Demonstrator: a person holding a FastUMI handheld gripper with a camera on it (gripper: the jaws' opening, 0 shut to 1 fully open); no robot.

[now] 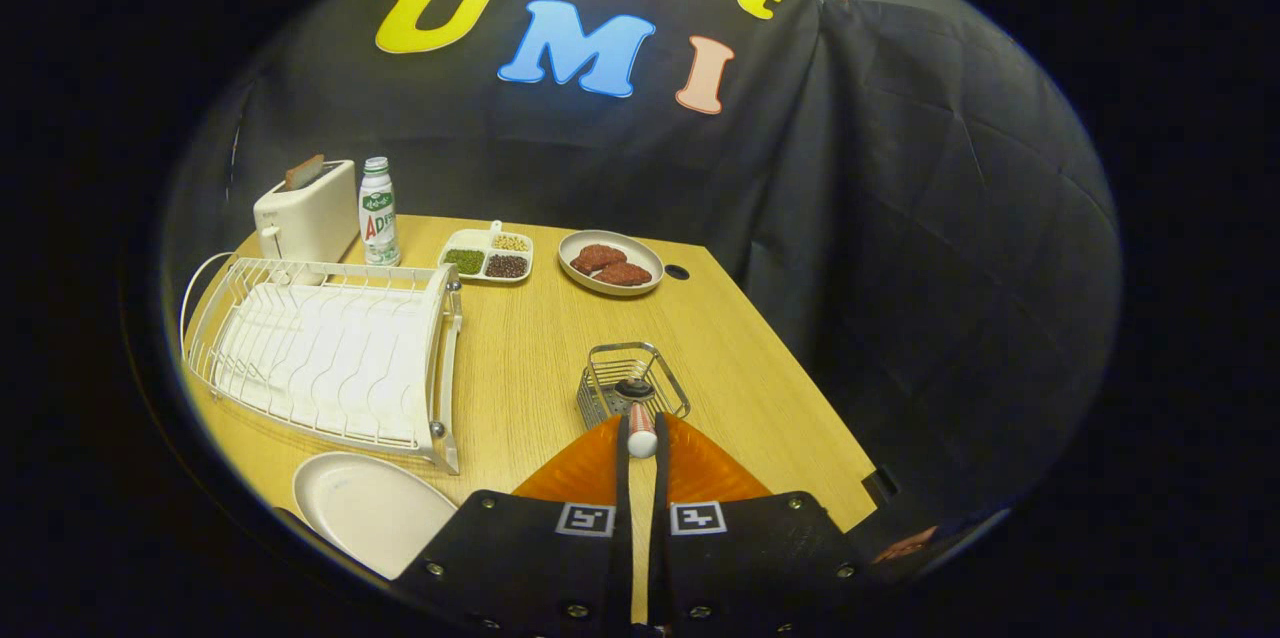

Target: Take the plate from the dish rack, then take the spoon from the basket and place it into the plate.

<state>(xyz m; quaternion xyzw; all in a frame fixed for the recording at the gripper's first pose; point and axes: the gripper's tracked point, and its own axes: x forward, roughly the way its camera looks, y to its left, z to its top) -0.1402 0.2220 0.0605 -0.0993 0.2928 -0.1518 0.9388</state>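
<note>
Spoon [641,436] handle stands pinched between the two orange fingers [585,470] of the gripper [641,448], which are drawn almost together with only the handle's white and reddish end showing in the narrow slit between their tips. Both fingers press on it from either side. Its lower part runs down into the wire basket [632,384], which sits on the table [520,358] just ahead of the fingertips; a dark rounded piece shows inside the basket right below the handle, though whether it belongs to the spoon I cannot tell. Plate [368,510] lies flat on the table to the left of the fingers, close beside the gripper's black body, white and bare. Just beyond the plate stands the white dish rack [325,358], its slots holding nothing, its near corner almost touching the plate's rim. Behind the rack, at the far left of the table, a white toaster [305,214] has a slice of bread poking up from it, and a bottle [378,212] with a green label stands just beside the toaster. Further along the far edge sit a divided tray [488,256] with three small heaps of grains or beans, and next to it an oval dish [611,262] carrying two brown pieces of food. A small dark hole [677,272] marks the tabletop just right of that dish.
</note>
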